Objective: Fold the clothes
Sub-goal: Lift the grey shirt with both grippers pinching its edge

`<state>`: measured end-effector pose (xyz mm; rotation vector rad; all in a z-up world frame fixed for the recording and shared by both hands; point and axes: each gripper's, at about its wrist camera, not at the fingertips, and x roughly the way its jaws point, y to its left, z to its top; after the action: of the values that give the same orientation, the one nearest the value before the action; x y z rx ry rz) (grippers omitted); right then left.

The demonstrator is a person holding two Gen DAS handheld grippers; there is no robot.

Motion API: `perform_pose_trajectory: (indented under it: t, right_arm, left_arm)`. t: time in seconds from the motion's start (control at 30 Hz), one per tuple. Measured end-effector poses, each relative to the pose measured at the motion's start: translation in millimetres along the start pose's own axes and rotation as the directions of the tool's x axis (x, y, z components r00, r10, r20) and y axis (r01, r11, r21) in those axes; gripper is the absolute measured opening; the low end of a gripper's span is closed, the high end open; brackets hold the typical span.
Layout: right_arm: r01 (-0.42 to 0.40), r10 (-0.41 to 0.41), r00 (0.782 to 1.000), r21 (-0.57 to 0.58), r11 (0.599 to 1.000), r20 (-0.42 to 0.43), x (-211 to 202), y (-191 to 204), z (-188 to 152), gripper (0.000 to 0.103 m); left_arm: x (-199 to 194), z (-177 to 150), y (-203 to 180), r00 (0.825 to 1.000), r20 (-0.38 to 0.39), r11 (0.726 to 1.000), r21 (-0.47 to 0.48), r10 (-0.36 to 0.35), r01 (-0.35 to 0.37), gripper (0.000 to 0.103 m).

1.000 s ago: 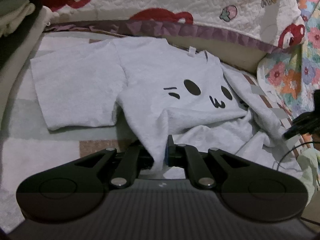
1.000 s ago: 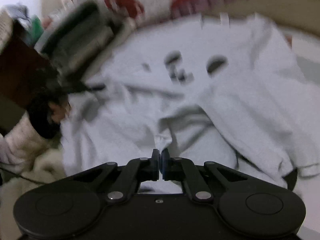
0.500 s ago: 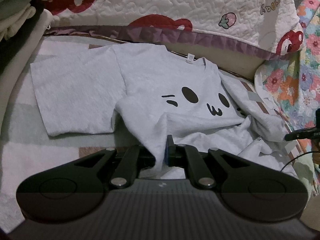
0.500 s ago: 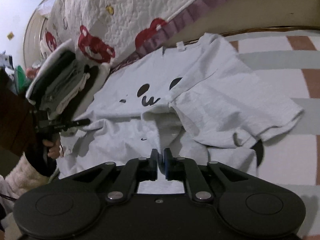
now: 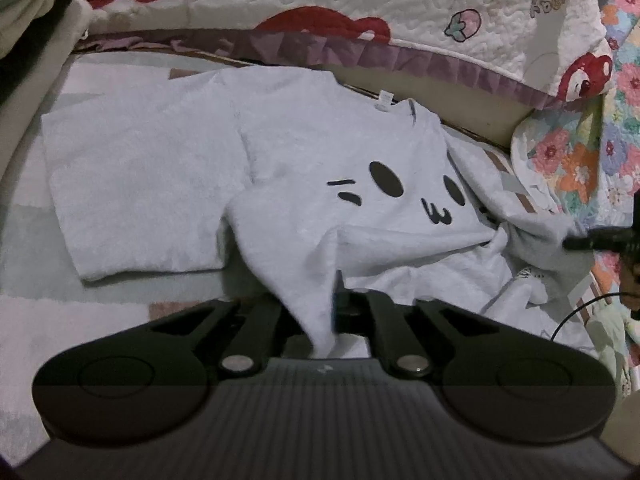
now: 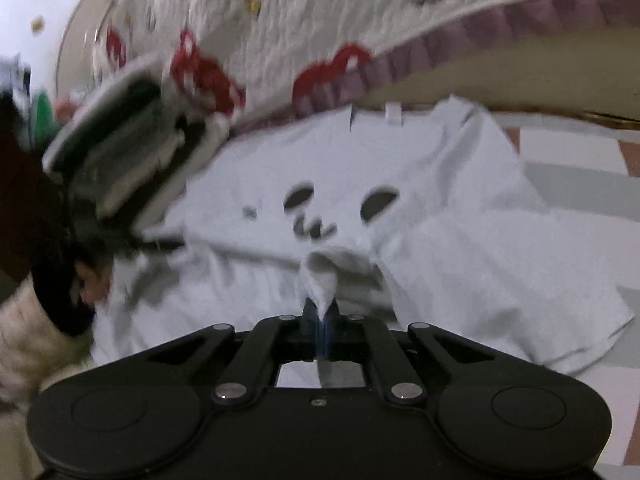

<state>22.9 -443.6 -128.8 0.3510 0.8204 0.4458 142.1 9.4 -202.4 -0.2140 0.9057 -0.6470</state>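
A white T-shirt (image 5: 312, 184) with a black cat face lies on the checked bed cover, collar toward the quilt. Its left sleeve (image 5: 136, 192) lies flat; the lower hem is bunched up. My left gripper (image 5: 320, 304) is shut on a fold of the shirt's hem, and the cloth drapes over its fingers. My right gripper (image 6: 320, 316) is shut on another pinch of the hem of the same shirt (image 6: 420, 240). The right gripper also shows at the right edge of the left wrist view (image 5: 592, 240). The right wrist view is blurred.
A quilted white blanket with red bears (image 5: 360, 20) runs along the far side. A floral quilt (image 5: 580, 160) lies at the right. Folded clothes (image 6: 132, 152) are stacked at the left, beside my gloved left hand (image 6: 72, 280).
Both grippers stay shut on the hem. The right gripper has swung fast, so the shirt now sits more centred in its view. The left view has hardly shifted.
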Motion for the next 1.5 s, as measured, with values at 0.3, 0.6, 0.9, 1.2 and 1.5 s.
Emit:
perform_pose_trajectory:
  t: [0.3,0.6,0.9,1.2,1.5]
  right_arm:
    - [-0.046,-0.025,0.934,0.188,0.981,0.358,-62,-26,39,0.005]
    - [-0.067,-0.021,0.858,0.152,0.986,0.513,-113,-19,54,0.005]
    - [-0.111,0.067,0.791,0.036,0.993,0.608,-209,21,36,0.005]
    - [-0.118,0.047,0.833,0.094,0.988,0.551,-257,44,-26,0.005]
    - [-0.044,0.024,0.861,0.028,0.999,0.508,-228,22,11,0.005]
  left_arm:
    - [-49,51,-12,0.965,0.26,0.999,-0.028,0.035,-0.028,0.002]
    - [-109,79,-53,0.908,0.404,0.99,0.041,0.107,-0.135,0.002]
    - [-216,53,-103,0.881,0.466,0.995,0.023,0.08,-0.102,0.002]
    - [-260,-26,-178,0.928,0.309,0.961,0.112,0.207,-0.252,0.002]
    - [-227,12,-174,0.88,0.384,0.936,0.097,0.279,-0.339,0.002]
